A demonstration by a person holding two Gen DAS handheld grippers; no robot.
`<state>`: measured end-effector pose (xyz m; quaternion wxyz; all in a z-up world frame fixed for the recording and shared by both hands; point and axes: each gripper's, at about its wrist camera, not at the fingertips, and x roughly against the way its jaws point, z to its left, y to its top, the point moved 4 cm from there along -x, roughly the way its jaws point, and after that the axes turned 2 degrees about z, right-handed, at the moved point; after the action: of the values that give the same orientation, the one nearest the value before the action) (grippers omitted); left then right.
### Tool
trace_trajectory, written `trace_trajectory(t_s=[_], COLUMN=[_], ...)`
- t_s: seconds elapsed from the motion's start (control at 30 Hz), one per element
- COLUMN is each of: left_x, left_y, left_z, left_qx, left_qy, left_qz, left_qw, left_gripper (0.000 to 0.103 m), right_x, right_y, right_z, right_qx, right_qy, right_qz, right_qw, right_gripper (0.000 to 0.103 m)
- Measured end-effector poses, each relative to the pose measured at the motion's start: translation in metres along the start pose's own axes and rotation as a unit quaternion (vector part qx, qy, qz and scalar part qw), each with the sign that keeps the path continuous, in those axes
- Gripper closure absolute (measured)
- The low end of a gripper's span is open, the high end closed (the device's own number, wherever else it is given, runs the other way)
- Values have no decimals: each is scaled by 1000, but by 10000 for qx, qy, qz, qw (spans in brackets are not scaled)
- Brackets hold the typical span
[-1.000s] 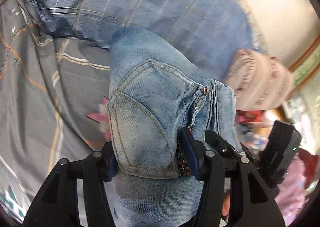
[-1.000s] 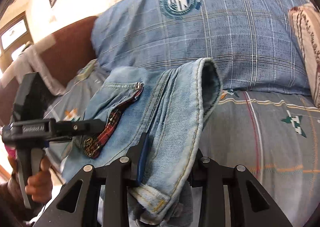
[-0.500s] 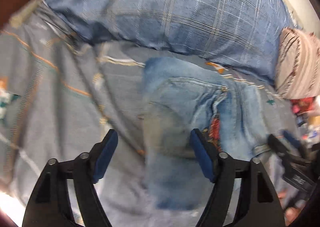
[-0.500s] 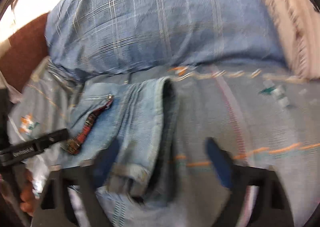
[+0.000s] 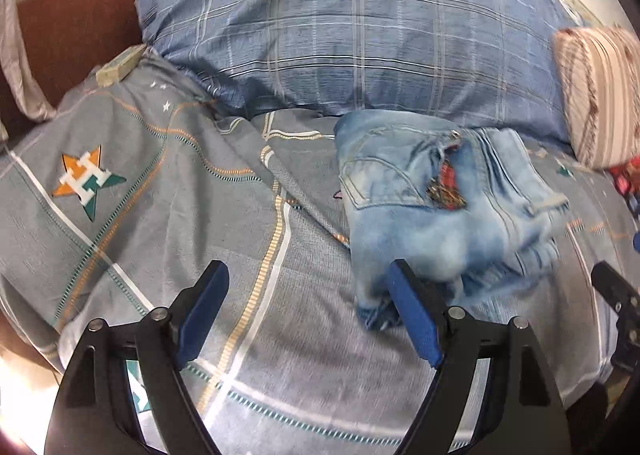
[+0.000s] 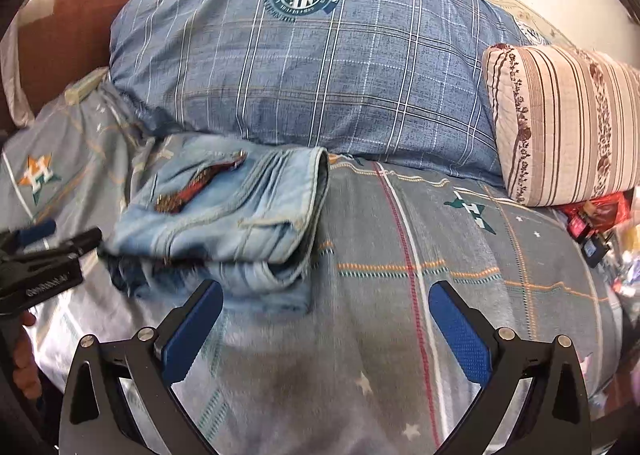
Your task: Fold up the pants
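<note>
Lying folded into a thick bundle on the grey patterned bedsheet (image 5: 168,191), the pants (image 5: 436,207) are seen ahead of both tools, touched by neither. The left gripper (image 5: 308,311) is spread wide and empty; the right gripper (image 6: 326,331) likewise. The faded, stitched denim is pressed against the checked blue pillow (image 6: 304,67).

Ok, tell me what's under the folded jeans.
The folded jeans lie on the grey patterned bedspread, which shows all around them, in front of the blue plaid pillow. Whatever is directly beneath the bundle is covered by denim, so I cannot tell.
</note>
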<state>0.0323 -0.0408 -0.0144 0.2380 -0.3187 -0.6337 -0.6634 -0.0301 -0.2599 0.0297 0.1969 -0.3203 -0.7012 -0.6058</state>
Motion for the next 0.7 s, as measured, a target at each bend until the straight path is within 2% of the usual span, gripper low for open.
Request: trace_trajectory(t_s=[0.17,0.47,0.7], left_x=[4,6,6], left_y=[-7,-17,-18], left_z=[-7,-19,-31], left_qx=[-332,-619,-813], left_qy=[92,69,-385], left_qz=[63,110,318], left_qw=[9994,9980,9954], left_gripper=[21,21,21], right_x=[12,8,0], right_y=[-11,-31,-35], right_z=[-10,-28,-33], right_qx=[-230,-356,-430], right_qy=[57,-191,-172], right_qz=[-10,182,303], right_qw=[9997,9990,9985], right_gripper=[0,0,0])
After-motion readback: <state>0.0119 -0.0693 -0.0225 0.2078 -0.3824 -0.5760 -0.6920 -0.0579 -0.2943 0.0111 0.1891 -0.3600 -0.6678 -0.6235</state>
